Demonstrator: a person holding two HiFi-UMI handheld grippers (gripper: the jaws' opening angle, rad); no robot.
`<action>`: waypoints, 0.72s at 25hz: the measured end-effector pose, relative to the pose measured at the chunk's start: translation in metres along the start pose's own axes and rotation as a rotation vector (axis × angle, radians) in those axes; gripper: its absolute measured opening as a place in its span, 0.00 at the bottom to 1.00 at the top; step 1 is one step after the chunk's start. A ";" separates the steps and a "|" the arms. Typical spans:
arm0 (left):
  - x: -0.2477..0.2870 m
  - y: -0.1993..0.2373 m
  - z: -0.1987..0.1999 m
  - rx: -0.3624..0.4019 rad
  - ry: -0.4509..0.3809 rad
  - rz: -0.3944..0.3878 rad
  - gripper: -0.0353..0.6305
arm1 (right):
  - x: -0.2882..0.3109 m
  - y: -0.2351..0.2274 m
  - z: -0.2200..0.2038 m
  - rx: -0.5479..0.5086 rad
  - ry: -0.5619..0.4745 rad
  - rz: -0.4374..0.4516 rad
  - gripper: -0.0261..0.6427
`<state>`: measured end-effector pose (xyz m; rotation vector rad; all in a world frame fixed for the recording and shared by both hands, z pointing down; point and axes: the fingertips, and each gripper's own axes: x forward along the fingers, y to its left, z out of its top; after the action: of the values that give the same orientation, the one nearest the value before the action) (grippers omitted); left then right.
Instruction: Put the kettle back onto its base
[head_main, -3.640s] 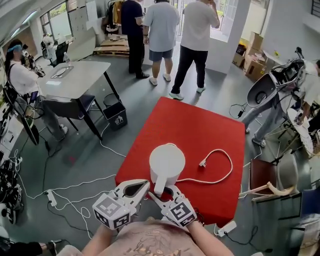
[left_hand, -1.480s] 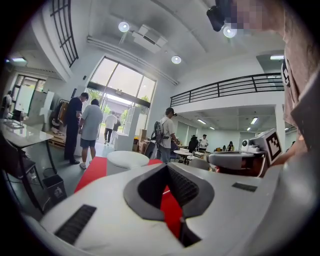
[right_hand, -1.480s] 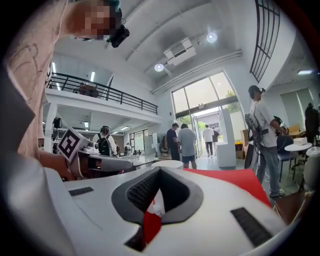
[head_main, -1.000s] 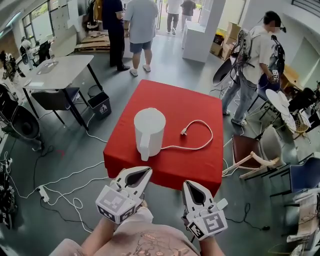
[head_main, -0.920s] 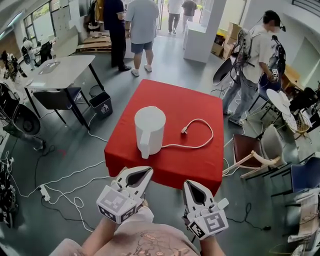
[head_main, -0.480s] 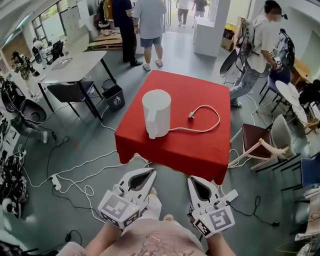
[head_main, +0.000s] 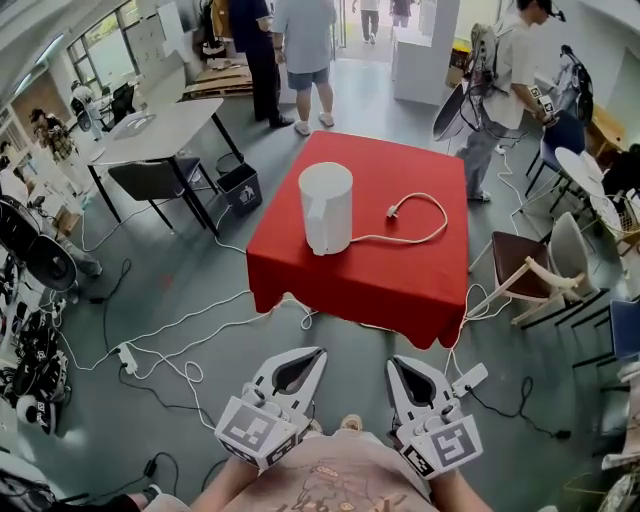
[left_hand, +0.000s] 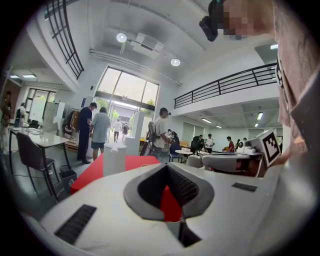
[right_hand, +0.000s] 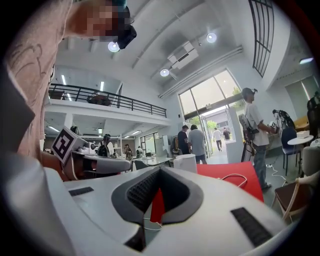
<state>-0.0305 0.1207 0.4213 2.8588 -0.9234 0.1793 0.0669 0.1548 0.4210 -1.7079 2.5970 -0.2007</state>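
Note:
A white kettle (head_main: 326, 208) stands upright on the red table (head_main: 400, 275), near its left side. A white cord (head_main: 425, 222) loops from the kettle's foot to a loose plug (head_main: 393, 212). I cannot make out a separate base under it. Both grippers hang over the grey floor, well short of the table and close to my body. The left gripper (head_main: 318, 352) and the right gripper (head_main: 397, 362) are both shut, with nothing between the jaws. The kettle (left_hand: 114, 160) shows small and far off in the left gripper view, and likewise the kettle (right_hand: 185, 162) in the right gripper view.
Several people stand beyond the table and at its right. A grey desk (head_main: 160, 125) with a chair and a black bin (head_main: 240, 187) are at the left. A wooden chair (head_main: 530, 275) stands right of the table. Cables (head_main: 170, 345) and a power strip (head_main: 470, 378) lie on the floor.
The table and kettle have drawn farther away in the head view. Both grippers have come back with me, off the table's edge and over the floor. Jaws stay shut.

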 end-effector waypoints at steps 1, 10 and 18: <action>-0.004 -0.002 0.000 0.004 -0.006 -0.004 0.03 | -0.003 0.004 -0.001 0.002 -0.003 -0.003 0.04; -0.043 -0.006 0.002 0.013 -0.030 0.013 0.03 | -0.017 0.050 -0.002 0.009 -0.038 0.044 0.04; -0.055 -0.009 0.004 0.010 -0.049 -0.005 0.03 | -0.017 0.063 0.001 -0.014 -0.035 0.059 0.04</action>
<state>-0.0690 0.1591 0.4078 2.8861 -0.9274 0.1136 0.0168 0.1952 0.4114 -1.6210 2.6260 -0.1508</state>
